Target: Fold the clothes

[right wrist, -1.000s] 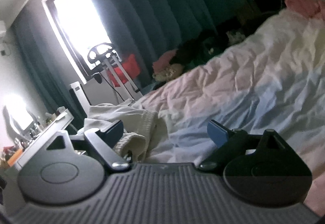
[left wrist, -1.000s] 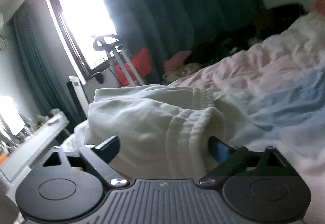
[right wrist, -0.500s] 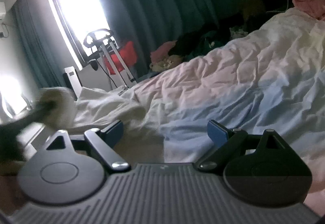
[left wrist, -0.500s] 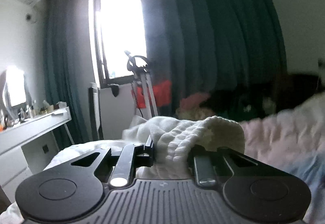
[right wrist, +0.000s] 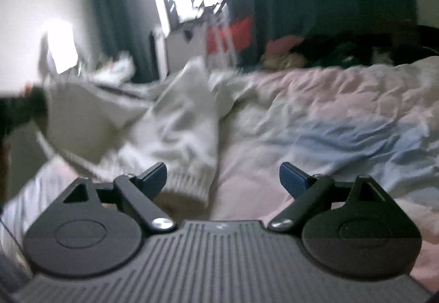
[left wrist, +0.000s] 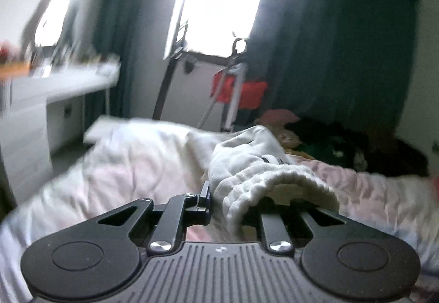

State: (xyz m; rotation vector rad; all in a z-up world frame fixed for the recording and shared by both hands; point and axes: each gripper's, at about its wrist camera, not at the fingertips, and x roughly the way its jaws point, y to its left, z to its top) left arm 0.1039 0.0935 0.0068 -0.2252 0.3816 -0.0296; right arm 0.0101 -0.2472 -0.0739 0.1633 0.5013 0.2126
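While the left gripper (left wrist: 233, 198) has its jaws closed tight on the ribbed hem of a white garment (left wrist: 247, 165), the cloth bunches up over the right finger and trails back onto the bed (left wrist: 123, 165). Farther left in that view stands a white bench (left wrist: 55, 89), blurred, with a bright window (left wrist: 225, 1) and a red item (left wrist: 241, 91) behind. Seen from the right wrist, the garment (right wrist: 178, 132) lies crumpled on the left part of the pink and blue bedding. Its ribbed cuff sits just beside the left finger of the right gripper (right wrist: 222, 176), whose jaws are spread wide and hold nothing.
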